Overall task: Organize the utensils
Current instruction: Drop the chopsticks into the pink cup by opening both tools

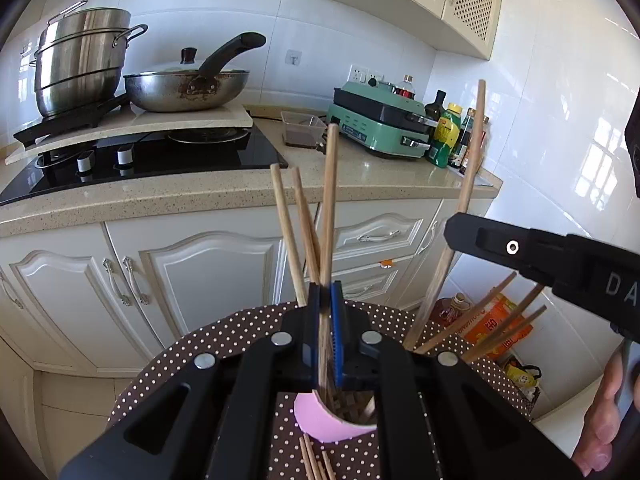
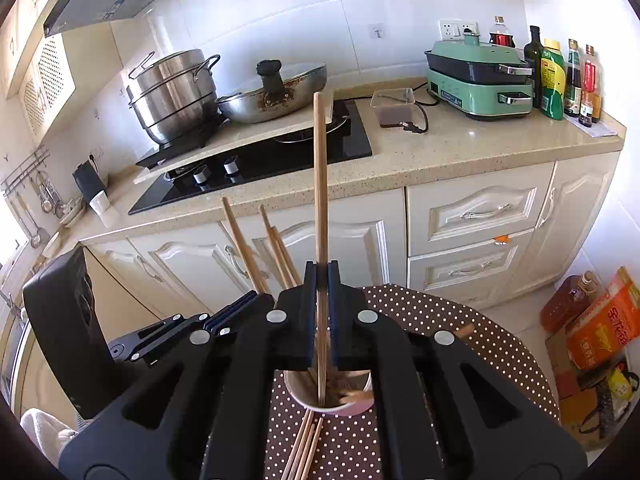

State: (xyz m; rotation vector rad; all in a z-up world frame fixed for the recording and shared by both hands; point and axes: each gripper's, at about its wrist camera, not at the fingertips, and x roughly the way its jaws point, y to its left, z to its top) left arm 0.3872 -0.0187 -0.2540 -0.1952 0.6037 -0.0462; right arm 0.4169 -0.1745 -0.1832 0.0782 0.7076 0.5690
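Observation:
A pink cup (image 1: 320, 424) stands on a brown polka-dot round table (image 1: 200, 344), holding several wooden chopsticks. My left gripper (image 1: 326, 300) is shut on one upright chopstick (image 1: 330, 200) whose lower end sits in the cup. My right gripper (image 2: 321, 276) is shut on another upright chopstick (image 2: 320, 184) that reaches down into the same cup (image 2: 304, 400). The right gripper also shows at the right of the left wrist view (image 1: 456, 232). Loose chopsticks (image 2: 304, 448) lie on the table in front of the cup.
Kitchen counter (image 2: 440, 152) behind the table carries a black hob (image 2: 280, 152), a steel pot (image 2: 172, 92), a wok (image 2: 276, 96) and a green appliance (image 2: 480, 84). Oil bottle and orange bag (image 2: 600, 320) stand on the floor at right.

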